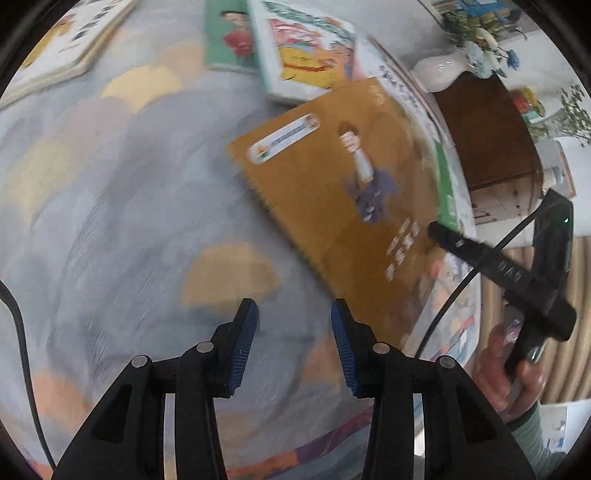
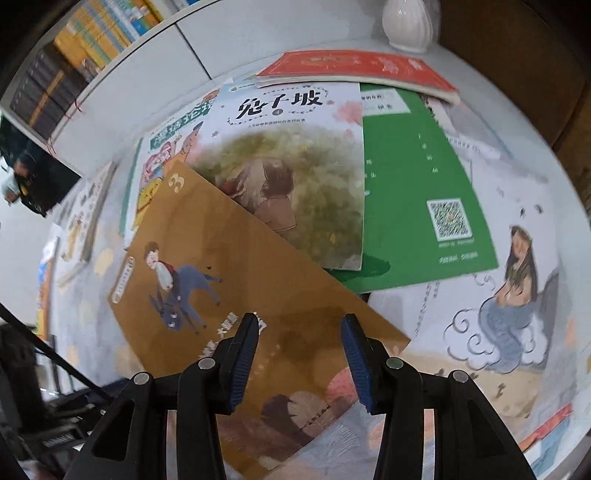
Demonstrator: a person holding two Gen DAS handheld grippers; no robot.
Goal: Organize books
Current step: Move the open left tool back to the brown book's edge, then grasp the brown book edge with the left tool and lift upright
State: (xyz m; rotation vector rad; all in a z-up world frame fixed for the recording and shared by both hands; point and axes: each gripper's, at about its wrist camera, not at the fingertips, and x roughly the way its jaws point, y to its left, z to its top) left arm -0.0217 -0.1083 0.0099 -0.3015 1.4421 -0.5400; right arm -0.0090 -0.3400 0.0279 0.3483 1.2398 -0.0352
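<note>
Left gripper spread wide, blue pads apart with nothing between them, hovering over the patterned tablecloth; view blurred

Brown book with the boy-on-donkey cover lying ahead and to the right of the left gripper, apart from its fingers, near corner just beyond the right pad

Right gripper also spread wide, holding nothing, poised directly above the lower part of the brown book, both fingertips overlapping the cover in this view; contact with the cover impossible to tell

In the left wrist view, right gripper seen from the side at the far right, held in a hand, its tip at the brown book's right edge; opening impossible to judge from this angle

Brown book resting tilted on top of the pile: upper edge overlapping the white book with the rabbit-hill title, with the green book showing a QR code beyond that to the right, partly under the white one

Red book farther back, over the green book's top edge, near the white vase

Cartoon-cover book left of the white one, partly under the brown book

Separate pale book at the far left, well apart from the pile
</note>
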